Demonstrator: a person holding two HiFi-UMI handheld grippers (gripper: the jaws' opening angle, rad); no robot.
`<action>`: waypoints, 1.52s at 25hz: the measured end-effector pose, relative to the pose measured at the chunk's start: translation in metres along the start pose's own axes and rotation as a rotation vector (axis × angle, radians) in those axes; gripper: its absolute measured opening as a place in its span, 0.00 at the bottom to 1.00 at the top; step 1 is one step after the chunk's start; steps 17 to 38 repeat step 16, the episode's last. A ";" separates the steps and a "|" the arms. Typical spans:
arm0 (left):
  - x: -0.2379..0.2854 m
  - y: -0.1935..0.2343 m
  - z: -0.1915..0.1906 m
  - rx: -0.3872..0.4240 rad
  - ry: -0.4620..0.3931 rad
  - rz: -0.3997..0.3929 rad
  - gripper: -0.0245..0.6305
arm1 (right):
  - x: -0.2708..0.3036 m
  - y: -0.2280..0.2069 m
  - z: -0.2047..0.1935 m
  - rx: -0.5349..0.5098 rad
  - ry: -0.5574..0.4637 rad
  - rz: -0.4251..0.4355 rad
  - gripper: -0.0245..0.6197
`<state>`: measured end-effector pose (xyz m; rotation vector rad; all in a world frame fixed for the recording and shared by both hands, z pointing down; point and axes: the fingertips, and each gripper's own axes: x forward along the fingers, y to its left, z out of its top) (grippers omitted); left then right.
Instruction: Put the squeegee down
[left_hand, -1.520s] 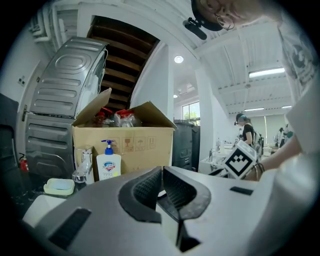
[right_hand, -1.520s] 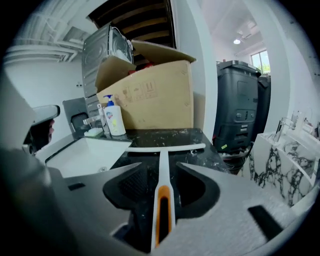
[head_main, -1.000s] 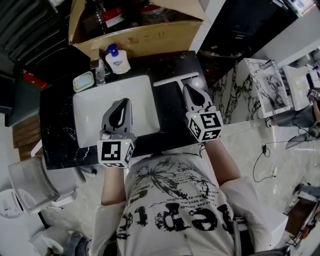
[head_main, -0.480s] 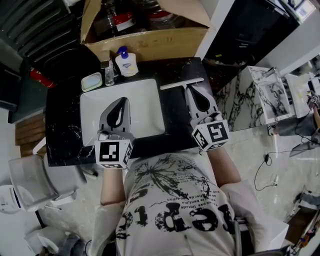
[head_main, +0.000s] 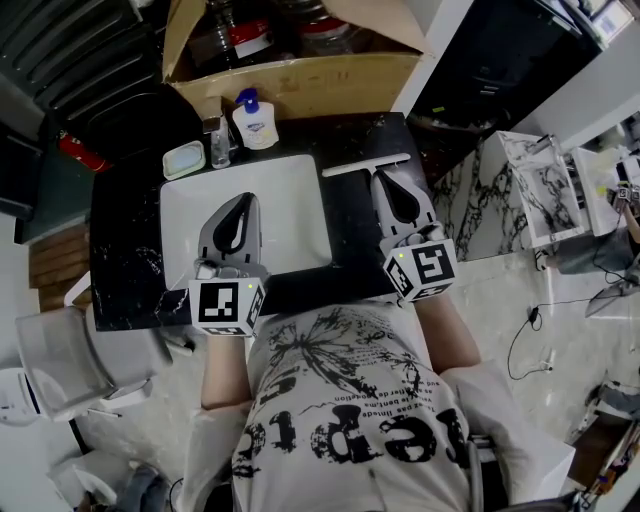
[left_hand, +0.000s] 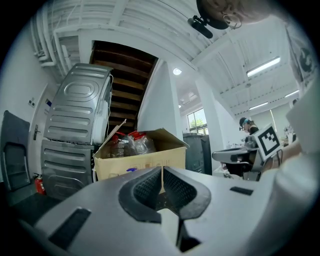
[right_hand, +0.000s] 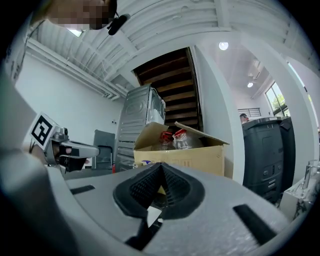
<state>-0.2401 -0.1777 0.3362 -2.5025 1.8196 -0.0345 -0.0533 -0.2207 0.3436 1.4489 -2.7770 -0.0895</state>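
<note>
A white T-shaped squeegee (head_main: 365, 165) lies flat on the black counter (head_main: 125, 250), behind the right corner of the white sink (head_main: 300, 180). My right gripper (head_main: 381, 176) hangs just in front of its bar, pointing level, shut with nothing in it. In the right gripper view its jaws (right_hand: 161, 166) meet at the tips and the squeegee is hidden below them. My left gripper (head_main: 243, 200) hovers over the sink, also shut and empty, as the left gripper view (left_hand: 162, 170) shows.
An open cardboard box (head_main: 300, 80) with bottles stands behind the counter. A soap pump bottle (head_main: 252, 122), a small bottle (head_main: 219, 150) and a soap dish (head_main: 188, 161) stand at the sink's back left. A marble ledge (head_main: 470, 210) lies to the right.
Both grippers have lifted a little and the right one has drawn slightly back from the squeegee. The squeegee stays flat on the counter. Both grippers stay shut.
</note>
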 end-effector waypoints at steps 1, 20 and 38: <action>0.000 0.000 0.000 0.001 0.001 -0.001 0.06 | 0.000 0.000 0.000 0.000 0.001 -0.001 0.02; 0.004 0.002 -0.008 -0.008 0.015 -0.010 0.06 | 0.001 0.002 -0.009 -0.015 0.028 -0.011 0.02; 0.004 0.002 -0.008 -0.008 0.015 -0.010 0.06 | 0.001 0.002 -0.009 -0.015 0.028 -0.011 0.02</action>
